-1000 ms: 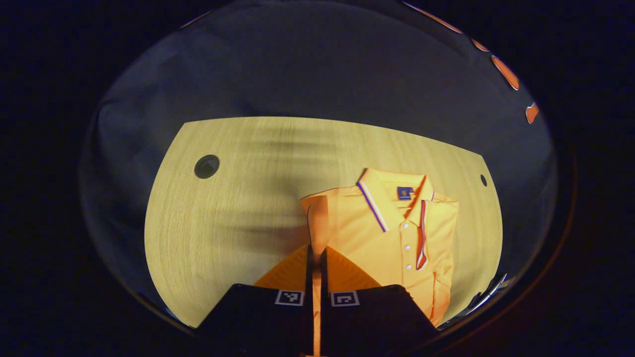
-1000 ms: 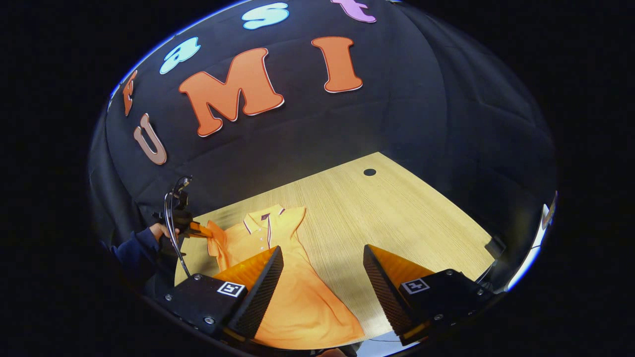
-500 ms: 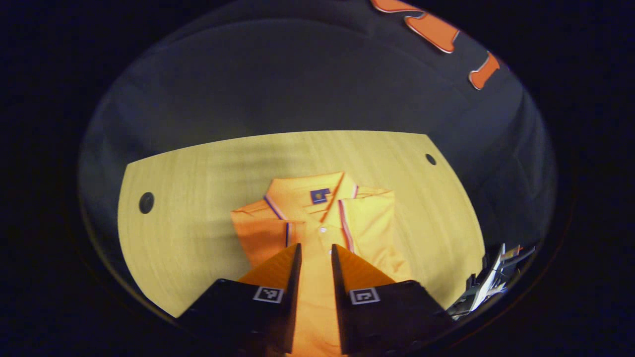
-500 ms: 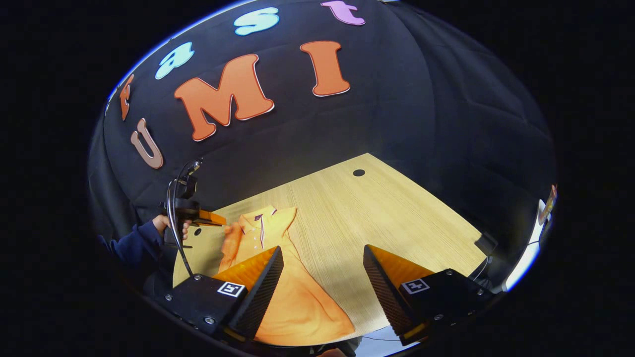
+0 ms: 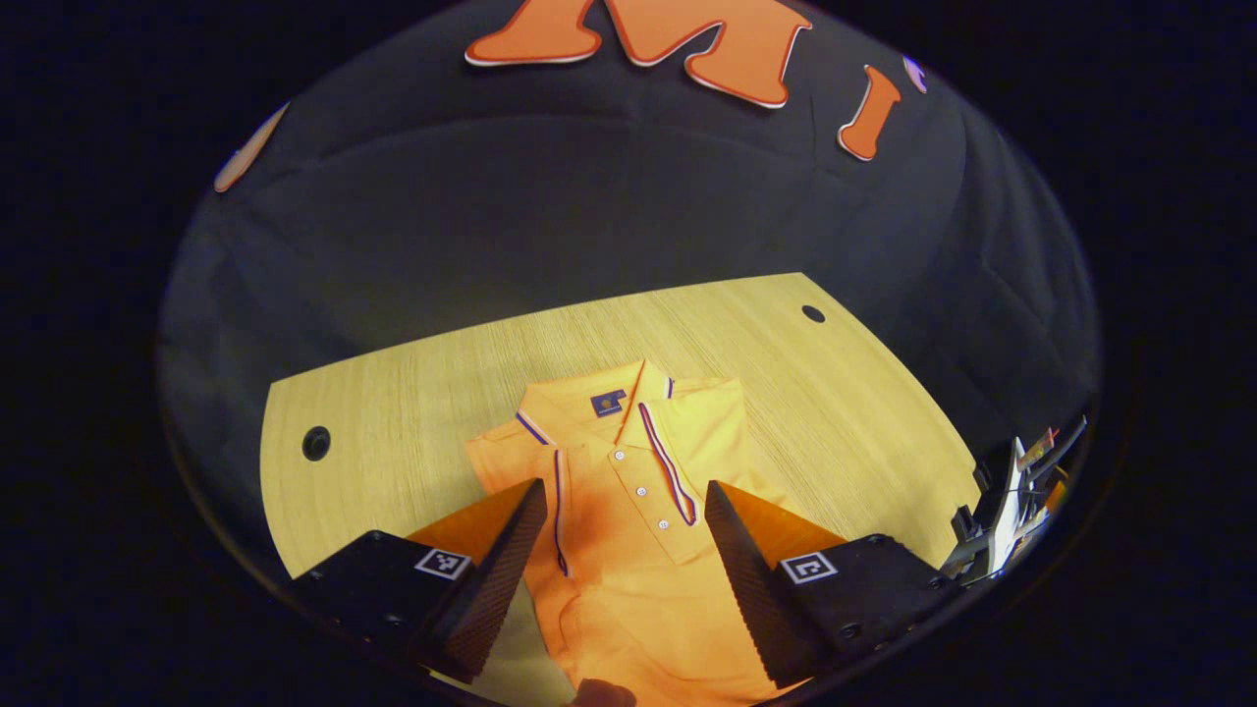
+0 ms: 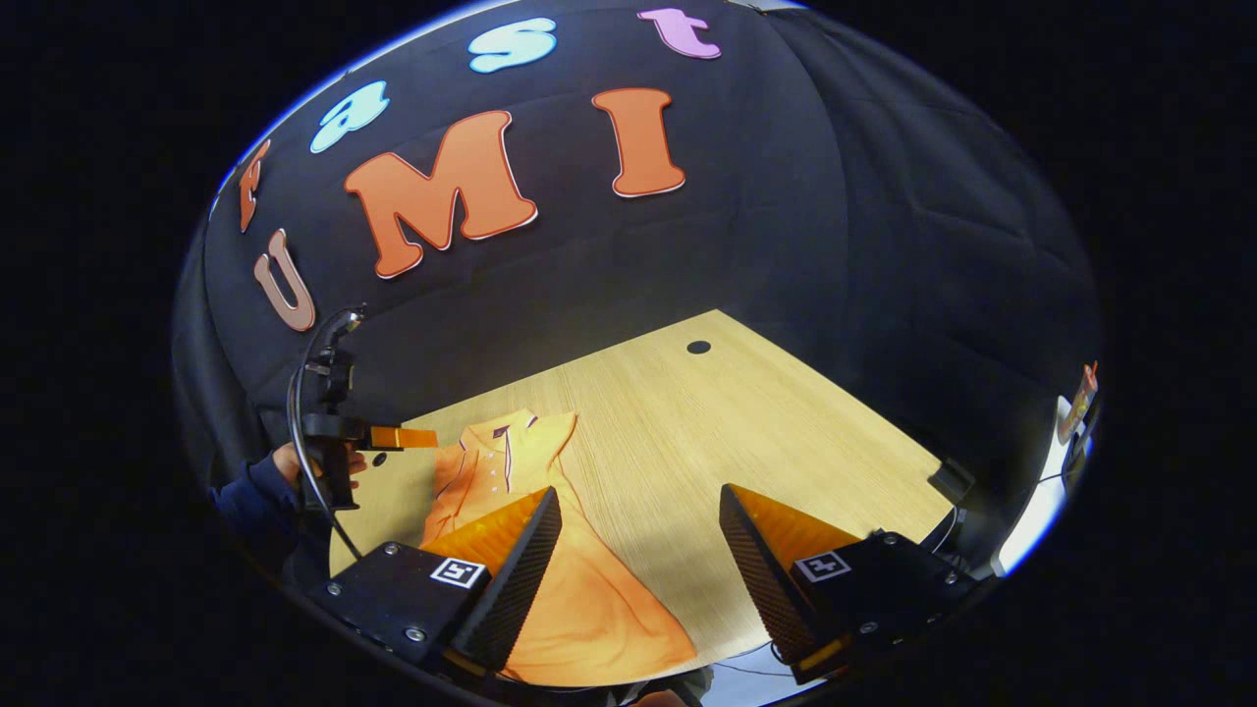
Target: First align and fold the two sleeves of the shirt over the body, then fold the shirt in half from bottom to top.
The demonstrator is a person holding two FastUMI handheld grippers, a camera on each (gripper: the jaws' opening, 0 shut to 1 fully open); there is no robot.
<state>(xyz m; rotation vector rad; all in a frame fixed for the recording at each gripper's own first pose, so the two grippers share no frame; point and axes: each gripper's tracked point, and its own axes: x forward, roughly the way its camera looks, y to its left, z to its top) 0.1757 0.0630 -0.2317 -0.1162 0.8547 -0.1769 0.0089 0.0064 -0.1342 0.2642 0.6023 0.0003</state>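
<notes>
The left gripper (image 5: 621, 516) hangs above the shirt with its jaws spread wide and nothing between them. Directly below and ahead of it lies the orange polo shirt (image 5: 628, 491), front up on the wooden table (image 5: 412, 393), with the striped collar (image 5: 599, 403) at the far end and the button placket (image 5: 653, 481) running toward the camera. Both sleeves look already laid in over the body, the left one (image 5: 516, 471) showing a dark-trimmed edge beside the placket. In the right gripper view the left gripper (image 6: 393, 437) is held level in a hand (image 6: 295, 466) over the shirt's left shoulder. The right gripper (image 6: 638, 550) is also wide open and holds nothing, poised over the near right part of the table with the shirt's hem (image 6: 609, 638) just under its left finger.

The knit should be light, limp and a little stretchy, so it will sag and drag unless lifted at two points. The best hold is probably the two hem corners, pinched through all layers so the folded sleeves do not slip out.

Room is generous: bare table lies to the right and beyond the collar, with a cable hole (image 6: 698, 347) far off. The hem sits close to the near table edge, so the grippers would have to come in low there.
</notes>
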